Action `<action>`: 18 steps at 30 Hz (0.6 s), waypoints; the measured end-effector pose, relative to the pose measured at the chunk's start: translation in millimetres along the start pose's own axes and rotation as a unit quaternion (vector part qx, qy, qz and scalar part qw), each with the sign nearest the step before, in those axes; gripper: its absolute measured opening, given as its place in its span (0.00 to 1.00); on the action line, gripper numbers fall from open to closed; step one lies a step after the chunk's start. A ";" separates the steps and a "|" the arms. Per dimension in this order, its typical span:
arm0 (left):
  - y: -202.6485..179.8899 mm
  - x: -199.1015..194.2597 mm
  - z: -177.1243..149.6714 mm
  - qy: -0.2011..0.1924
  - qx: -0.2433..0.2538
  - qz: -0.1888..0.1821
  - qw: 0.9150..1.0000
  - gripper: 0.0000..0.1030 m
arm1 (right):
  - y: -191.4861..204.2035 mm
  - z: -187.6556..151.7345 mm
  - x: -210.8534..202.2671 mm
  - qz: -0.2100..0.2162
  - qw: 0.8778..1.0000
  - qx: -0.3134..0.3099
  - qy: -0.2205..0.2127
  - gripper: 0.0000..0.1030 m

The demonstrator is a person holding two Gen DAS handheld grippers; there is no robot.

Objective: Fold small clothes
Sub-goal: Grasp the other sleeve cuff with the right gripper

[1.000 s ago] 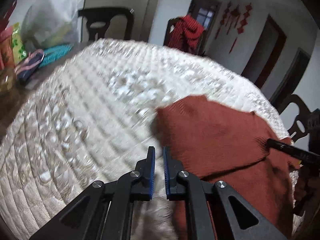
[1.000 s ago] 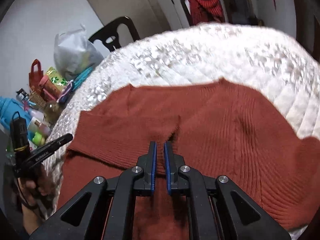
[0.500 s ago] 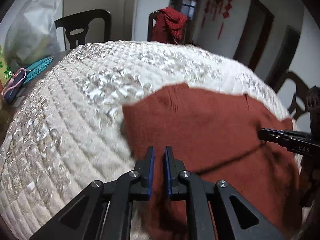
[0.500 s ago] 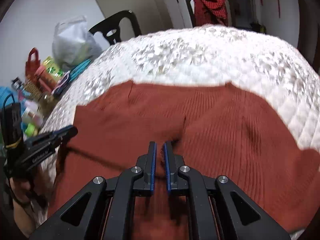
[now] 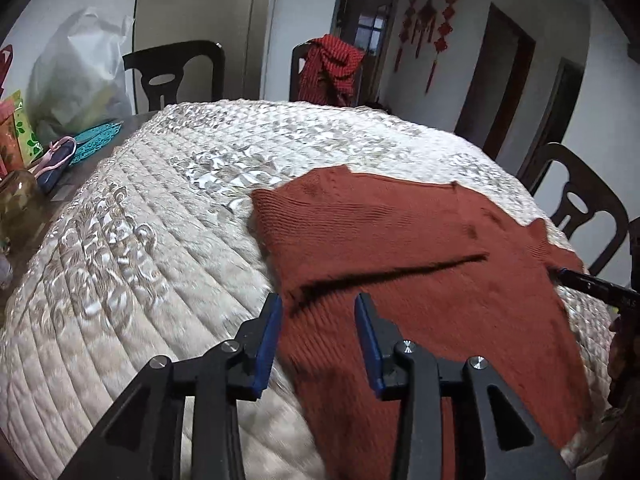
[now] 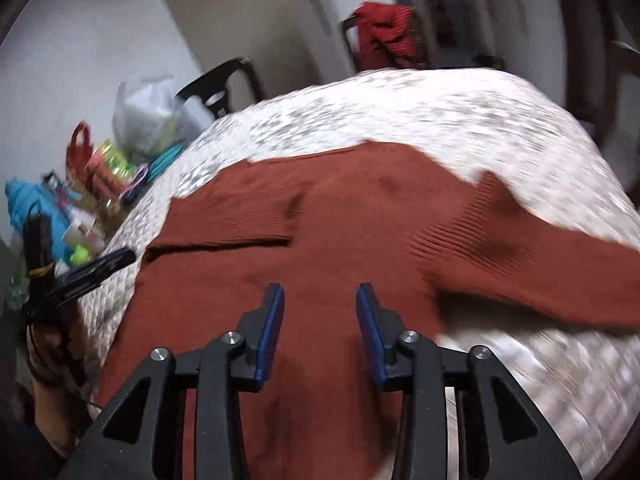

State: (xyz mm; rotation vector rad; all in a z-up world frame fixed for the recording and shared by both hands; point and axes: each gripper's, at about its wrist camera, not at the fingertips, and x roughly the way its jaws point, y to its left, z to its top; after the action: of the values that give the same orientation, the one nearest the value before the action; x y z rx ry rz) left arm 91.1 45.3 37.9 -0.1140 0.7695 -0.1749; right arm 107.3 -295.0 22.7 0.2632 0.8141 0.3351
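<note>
A rust-red knit sweater (image 5: 400,248) lies flat on the white quilted table cover (image 5: 160,216), with one sleeve folded across its body. My left gripper (image 5: 318,312) is open and empty above the sweater's left edge. My right gripper (image 6: 319,304) is open and empty above the sweater's (image 6: 320,224) middle. The other sleeve (image 6: 520,256) stretches out to the right in the right wrist view. The right gripper's tip (image 5: 592,284) shows at the right edge of the left wrist view, and the left gripper (image 6: 88,272) shows at the left of the right wrist view.
Dark chairs (image 5: 176,76) stand around the table, one with a red garment (image 5: 330,68) draped on it. A plastic bag (image 5: 76,76), packets, a jar and a teal mat (image 5: 96,140) crowd the far left table edge. Another chair (image 5: 576,204) stands at the right.
Both grippers have opened and let go of the sweater. The folded sleeve now lies flat across the body, and both grippers have drawn back a little.
</note>
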 end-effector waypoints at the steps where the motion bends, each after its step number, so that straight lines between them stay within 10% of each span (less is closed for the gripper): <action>1: -3.7 -4.1 -3.5 -0.003 0.001 -0.004 1.000 0.43 | -10.5 -4.5 -8.2 -0.010 1.000 0.015 -0.006 0.38; 18: -54.7 5.6 -19.5 0.010 0.039 -0.004 0.999 0.47 | -161.6 -33.9 -64.7 -0.098 0.953 0.274 -0.087 0.39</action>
State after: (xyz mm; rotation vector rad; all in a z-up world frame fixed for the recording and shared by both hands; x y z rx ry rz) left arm 75.1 -10.1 29.3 -0.0410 0.7821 -0.2136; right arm 71.5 -464.7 -14.1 0.7167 0.7383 -0.1102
